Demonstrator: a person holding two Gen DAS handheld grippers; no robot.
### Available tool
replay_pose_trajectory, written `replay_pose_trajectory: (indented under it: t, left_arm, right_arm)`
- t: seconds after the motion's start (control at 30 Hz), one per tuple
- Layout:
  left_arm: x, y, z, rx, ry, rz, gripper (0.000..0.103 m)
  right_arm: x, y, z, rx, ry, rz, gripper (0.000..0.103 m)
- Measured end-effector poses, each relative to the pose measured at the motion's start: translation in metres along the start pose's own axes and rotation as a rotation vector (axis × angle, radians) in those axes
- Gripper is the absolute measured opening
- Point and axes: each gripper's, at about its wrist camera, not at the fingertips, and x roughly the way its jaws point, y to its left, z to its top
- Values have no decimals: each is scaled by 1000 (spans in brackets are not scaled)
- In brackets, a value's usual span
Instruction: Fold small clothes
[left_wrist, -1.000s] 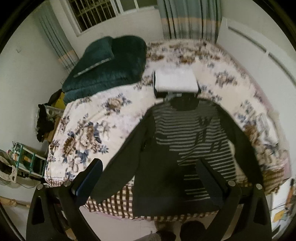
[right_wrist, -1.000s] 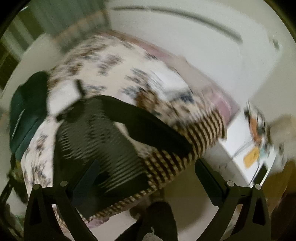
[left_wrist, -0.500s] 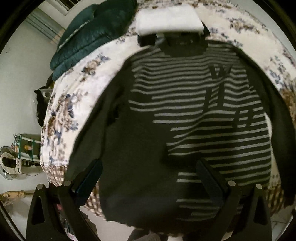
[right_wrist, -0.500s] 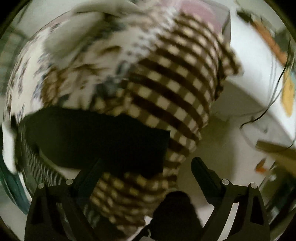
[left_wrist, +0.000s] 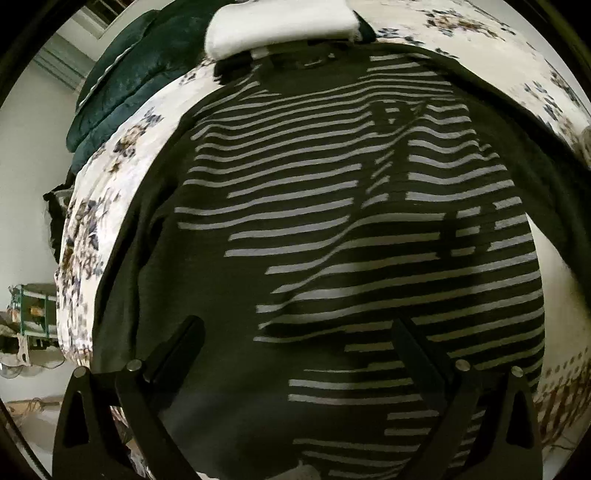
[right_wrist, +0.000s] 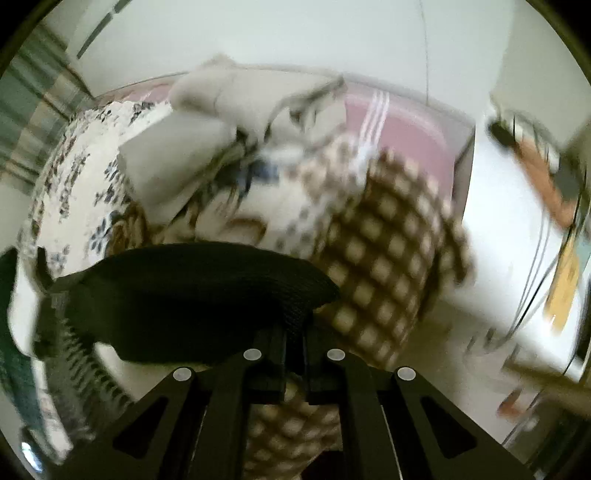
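Right wrist view: our right gripper jaws have just closed, pinching the black sleeve at nine o'clock. Left gripper jaws gape wide over the striped sweater; we should pinch its hem before folding.

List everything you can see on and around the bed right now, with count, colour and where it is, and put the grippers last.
Sweater: one, black with grey stripes, spread flat on the bed.
Sleeve: one, black, at the bed's checked edge, pinched by the right gripper.
Bedsheet: one, white with flowers, brown checked border, covering the bed.
Blanket: one, dark green, far left of the bed.
Folded cloth: one, white, beyond the sweater's collar.
Pale clothes: a pile, off-white, on the bed's right side.
Left gripper: one, black, open over the sweater's hem.
Right gripper: one, black, shut on the sleeve.
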Motion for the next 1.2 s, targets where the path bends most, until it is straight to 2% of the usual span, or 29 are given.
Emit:
replay_pose_trajectory:
  t: [0.03, 0.07, 0.1, 0.17, 0.3, 0.43, 0.63, 0.67, 0.73, 0.77, 0.87, 1.0, 1.13, 1.2]
  left_arm:
    - [2, -2, 0, 4, 4, -6, 103]
    - [3, -4, 0, 6, 8, -11, 103]
    - [3, -5, -1, 8, 9, -17, 103]
    - [3, -7, -3, 20, 5, -22, 103]
    - [5, -8, -6, 53, -13, -10, 103]
    - [16, -4, -10, 67, 8, -4, 103]
    - [25, 5, -9, 43, 17, 0, 103]
    - [27, 7, -8, 34, 21, 0, 103]
    - [31, 12, -7, 13, 26, 2, 103]
    - [32, 15, -6, 2, 28, 4, 103]
    - [35, 27, -3, -36, 29, 2, 103]
    - [37, 48, 1, -78, 16, 7, 103]
    - [45, 79, 4, -138, 2, 38, 103]
    - [51, 99, 4, -182, 4, 53, 103]
  right_arm:
    - [10, -2, 12, -6, 28, -14, 10]
    - [15, -5, 17, 8, 57, -24, 22]
    - [22, -11, 22, 31, 85, -38, 38]
    - [25, -33, 26, 123, 116, -13, 49]
    - [21, -59, 8, 269, 143, 89, 54]
    - [35, -53, -9, 340, 176, 161, 54]
    - [75, -48, 8, 470, 127, 226, 54]
    - [81, -48, 10, 504, 119, 236, 51]
    - [92, -48, 14, 577, 99, 241, 21]
    - [93, -47, 16, 590, 90, 234, 12]
    - [82, -36, 23, 583, 46, 204, 9]
    - [37, -2, 36, 451, -23, 182, 8]
    - [-17, 68, 45, 256, -74, 185, 8]
    - [-40, 128, 46, 132, -86, 216, 8]
